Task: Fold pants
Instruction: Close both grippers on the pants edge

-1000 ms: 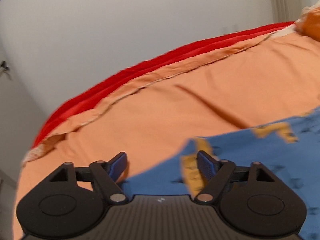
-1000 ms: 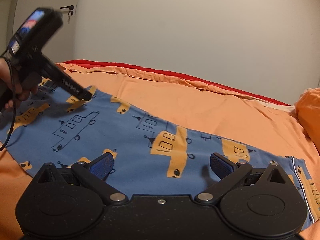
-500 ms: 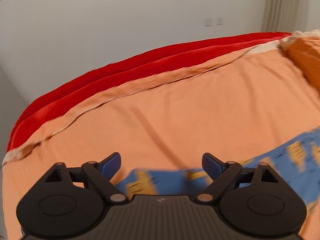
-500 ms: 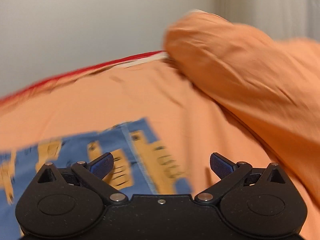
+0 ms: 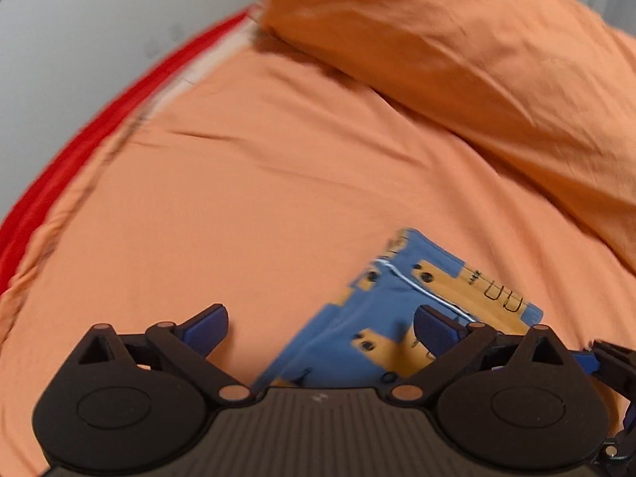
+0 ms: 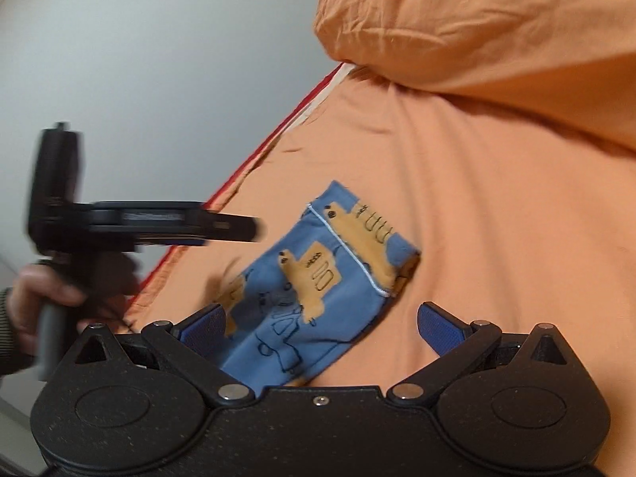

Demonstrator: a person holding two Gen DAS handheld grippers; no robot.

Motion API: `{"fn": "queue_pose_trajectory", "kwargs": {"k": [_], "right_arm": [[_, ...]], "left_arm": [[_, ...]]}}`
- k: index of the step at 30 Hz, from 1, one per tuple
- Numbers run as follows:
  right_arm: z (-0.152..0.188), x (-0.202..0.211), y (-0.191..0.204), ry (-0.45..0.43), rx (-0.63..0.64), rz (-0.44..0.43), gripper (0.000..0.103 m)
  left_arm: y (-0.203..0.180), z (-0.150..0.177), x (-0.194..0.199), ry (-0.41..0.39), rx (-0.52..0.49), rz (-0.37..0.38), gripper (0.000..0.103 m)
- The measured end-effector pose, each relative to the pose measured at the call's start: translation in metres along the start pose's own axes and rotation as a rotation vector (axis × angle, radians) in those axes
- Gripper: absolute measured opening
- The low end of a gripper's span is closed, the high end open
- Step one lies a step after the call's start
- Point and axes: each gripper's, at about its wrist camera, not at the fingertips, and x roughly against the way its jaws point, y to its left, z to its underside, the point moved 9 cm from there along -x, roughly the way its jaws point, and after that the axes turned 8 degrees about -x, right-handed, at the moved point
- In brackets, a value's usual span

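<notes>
The blue pants (image 5: 381, 318) with yellow bus prints lie flat on the orange bed sheet (image 5: 238, 206); their waistband end points away from me. They also show in the right wrist view (image 6: 318, 290). My left gripper (image 5: 322, 328) is open and empty, just above the pants' near part. It also shows from the side in the right wrist view (image 6: 238, 228), hovering left of the pants. My right gripper (image 6: 322, 324) is open and empty over the pants' near end.
An orange pillow (image 5: 457, 59) lies beyond the pants, also in the right wrist view (image 6: 497, 31). A red edge (image 5: 79, 139) runs along the bed's far side against a pale wall (image 6: 159, 59).
Both grippers have swung from the leg end toward the waistband end of the pants. The pillow has come into both views. Both grippers stay open.
</notes>
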Motion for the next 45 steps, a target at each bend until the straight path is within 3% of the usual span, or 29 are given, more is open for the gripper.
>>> {"fn": "queue_pose_trajectory", "kwargs": {"k": [2,8,10,13,14,16,17,18,21,26,31,37,40,45], "right_arm": [[-0.007,-0.001,-0.007,-0.004,-0.053,-0.032,0.102],[-0.02,0.0,-0.017,-0.027,-0.094,-0.048,0.084],[-0.024,-0.002,-0.021,-0.037,-0.104,-0.03,0.06],[-0.026,-0.005,-0.031,-0.041,-0.144,0.0,0.036],[-0.026,-0.005,-0.033,-0.044,-0.152,0.005,0.033],[-0.026,-0.004,-0.036,-0.05,-0.15,0.017,0.023],[-0.025,-0.003,-0.036,-0.054,-0.147,0.02,0.021],[-0.026,-0.003,-0.036,-0.061,-0.14,0.023,0.015],[-0.028,0.002,-0.032,-0.097,-0.103,0.033,0.011],[-0.035,0.017,-0.022,-0.183,-0.035,0.03,0.011],[-0.028,0.004,-0.034,-0.116,-0.06,0.093,0.01],[-0.027,0.004,-0.034,-0.115,-0.055,0.098,0.011],[-0.025,0.005,-0.034,-0.112,-0.052,0.103,0.012],[-0.028,0.003,-0.033,-0.113,-0.059,0.104,0.013]], "left_arm": [[-0.007,-0.007,-0.019,0.033,-0.012,0.081,0.084],[0.001,-0.016,-0.034,0.008,0.02,0.222,0.08],[0.003,-0.016,-0.033,0.004,0.013,0.24,0.076],[0.01,-0.013,-0.029,-0.006,0.04,0.233,0.068],[0.008,-0.013,-0.029,-0.012,0.028,0.221,0.062],[0.004,-0.016,-0.029,-0.023,-0.005,0.202,0.046],[-0.001,-0.016,-0.026,-0.027,-0.019,0.204,0.026],[-0.008,-0.016,-0.023,-0.026,-0.04,0.197,0.015],[-0.023,-0.02,-0.017,-0.047,-0.137,0.086,0.01],[-0.026,-0.028,0.0,-0.12,-0.123,0.053,0.009],[-0.027,-0.025,-0.011,-0.094,-0.11,0.057,0.009],[-0.026,-0.023,-0.019,-0.087,-0.11,0.051,0.011],[-0.023,-0.021,-0.019,-0.076,-0.078,0.054,0.021],[0.0,-0.022,-0.017,-0.04,0.06,0.041,0.059]]}}
